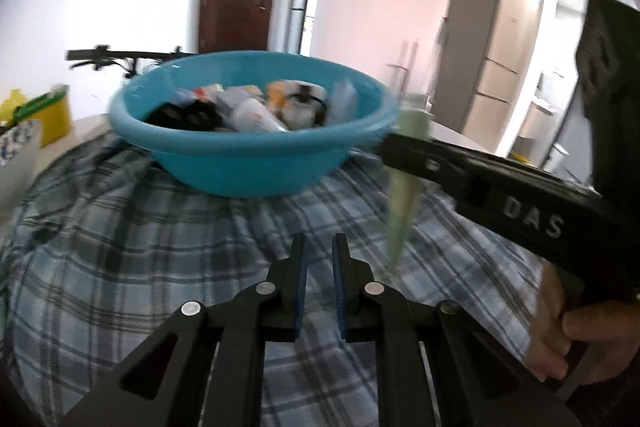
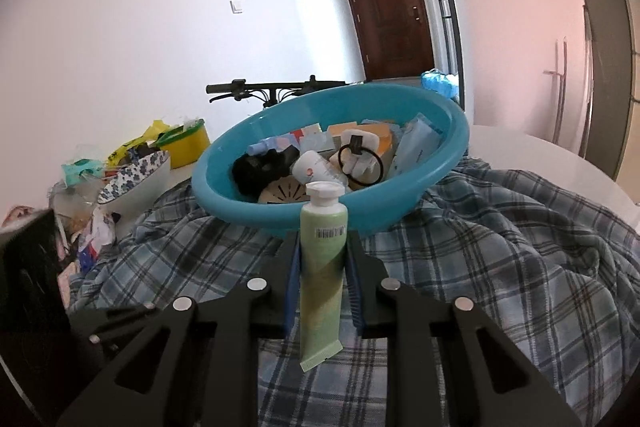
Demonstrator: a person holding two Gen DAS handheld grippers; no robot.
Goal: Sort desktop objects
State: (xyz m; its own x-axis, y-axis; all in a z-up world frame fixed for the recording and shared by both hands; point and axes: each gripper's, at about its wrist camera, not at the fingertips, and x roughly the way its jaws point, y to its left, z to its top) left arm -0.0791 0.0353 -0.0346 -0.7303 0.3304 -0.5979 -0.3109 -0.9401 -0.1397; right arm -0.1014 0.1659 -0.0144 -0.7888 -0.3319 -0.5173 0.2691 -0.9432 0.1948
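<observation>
On the far left of the table, a shallow bowl [image 2: 136, 175] with a blue flower pattern stands beside a yellow tub with a green lid [image 2: 186, 141], with crumpled plastic bags and wrappers around them. Next comes the soft checked blanket [image 2: 500, 247], grey and blue, full of folds, which covers most of the white round table [image 2: 540, 151]. The left gripper [image 1: 319, 247] hangs low over this blanket; its two blue-padded fingers are nearly together with only a thin gap, and nothing is between them. In the middle sits a smooth round turquoise plastic basin [image 2: 432, 195], tilted on the folds, already filled with small boxes, a white tube, a black hair tie and other small things. Just in front of its near rim, the right gripper [image 2: 323, 247] is clamped on a soft pale green tube [image 2: 322, 267] with a white flip cap and a barcode; the tube stands upright, cap upward near the rim. To the right the blanket ends and the bare smooth table edge curves away.
</observation>
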